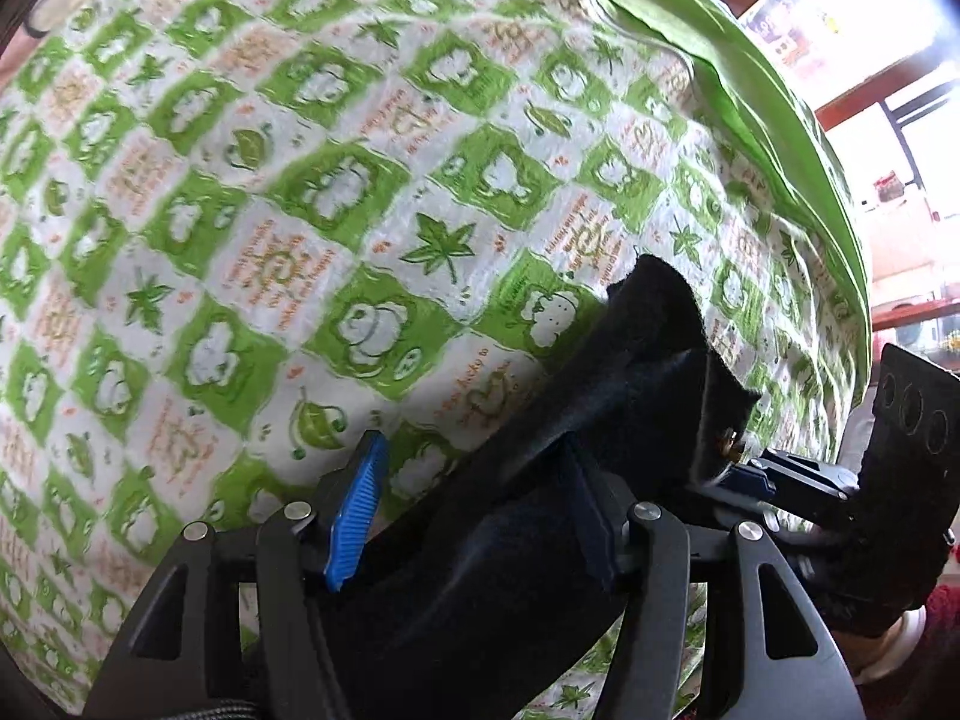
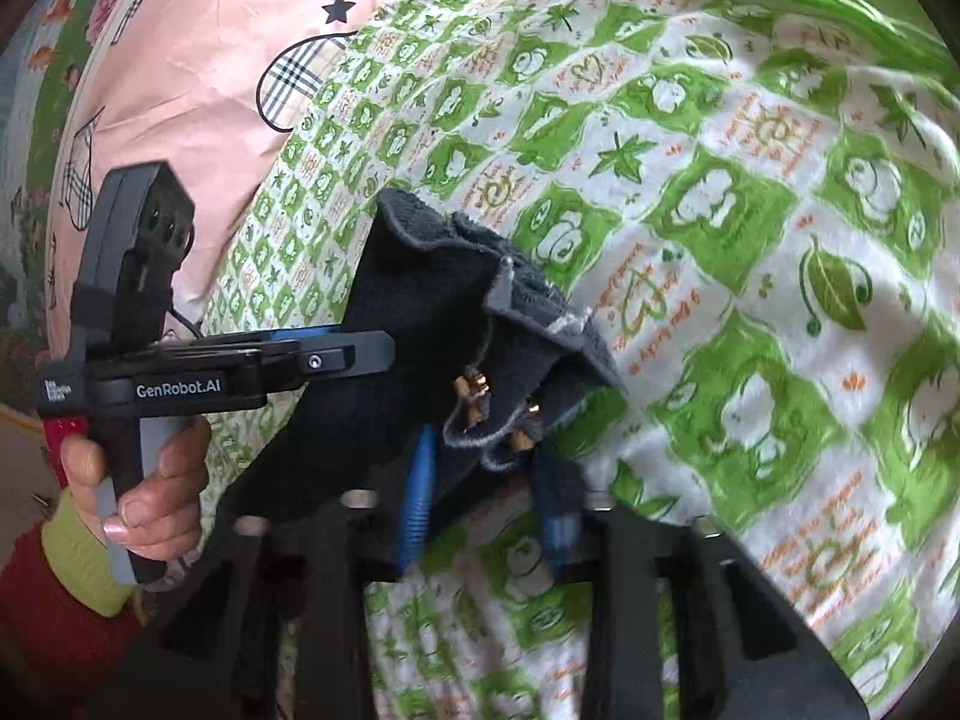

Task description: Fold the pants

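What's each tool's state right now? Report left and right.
Left tool: open, with the black fleece pants lying unpinched between its pads.
Right tool: closed on the same pants.

The black fleece pants cover the left gripper's right finger, and their lower part runs off frame. The small tan drawstring beads are blurred.

Bed covered by green-and-white patterned quilt (leaf and cloud motifs, orange lettering). Plain green sheet along its far edge. Pink pillow with plaid print beside quilt.
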Demonstrator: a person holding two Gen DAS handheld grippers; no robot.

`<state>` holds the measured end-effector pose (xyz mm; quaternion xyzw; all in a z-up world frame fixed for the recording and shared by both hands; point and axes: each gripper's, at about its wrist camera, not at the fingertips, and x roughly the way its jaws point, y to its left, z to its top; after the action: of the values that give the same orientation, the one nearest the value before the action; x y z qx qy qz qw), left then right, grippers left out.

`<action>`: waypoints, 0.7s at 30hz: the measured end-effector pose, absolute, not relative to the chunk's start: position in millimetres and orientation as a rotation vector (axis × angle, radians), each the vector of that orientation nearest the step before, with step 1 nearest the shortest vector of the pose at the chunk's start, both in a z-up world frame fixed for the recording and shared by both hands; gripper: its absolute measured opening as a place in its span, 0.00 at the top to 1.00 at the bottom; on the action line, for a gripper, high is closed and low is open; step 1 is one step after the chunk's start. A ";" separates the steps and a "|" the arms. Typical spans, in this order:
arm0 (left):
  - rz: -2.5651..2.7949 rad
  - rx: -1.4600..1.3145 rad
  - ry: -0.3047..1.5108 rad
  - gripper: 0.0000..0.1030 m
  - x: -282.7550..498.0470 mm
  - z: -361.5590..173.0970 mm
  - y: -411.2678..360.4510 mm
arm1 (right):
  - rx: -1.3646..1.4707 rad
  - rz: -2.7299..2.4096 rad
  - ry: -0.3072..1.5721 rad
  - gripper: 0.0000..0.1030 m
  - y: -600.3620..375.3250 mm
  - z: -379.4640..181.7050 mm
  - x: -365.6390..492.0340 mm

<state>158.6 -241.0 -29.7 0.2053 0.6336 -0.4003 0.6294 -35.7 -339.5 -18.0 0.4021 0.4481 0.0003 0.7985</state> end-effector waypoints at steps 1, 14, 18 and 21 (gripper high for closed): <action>-0.920 0.472 1.455 0.43 157.6 -31.0 -242.9 | 0.894 0.006 0.950 0.88 -343.9 -20.5 -38.5; -1.060 0.450 1.435 0.88 134.9 -28.0 -263.9 | 0.908 0.067 0.900 0.89 -344.7 -3.9 -42.7; -1.093 0.375 1.381 0.89 130.1 1.9 -243.6 | 0.856 0.192 0.849 0.89 -332.9 26.0 -40.3; -1.116 0.290 1.343 0.89 130.8 29.4 -218.3 | 0.829 0.302 0.808 0.89 -321.6 48.8 -37.1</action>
<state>130.8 -218.3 29.4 0.1267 0.5872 -0.4878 0.6334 -37.1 -321.6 48.8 0.3904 0.3805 0.1423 0.8262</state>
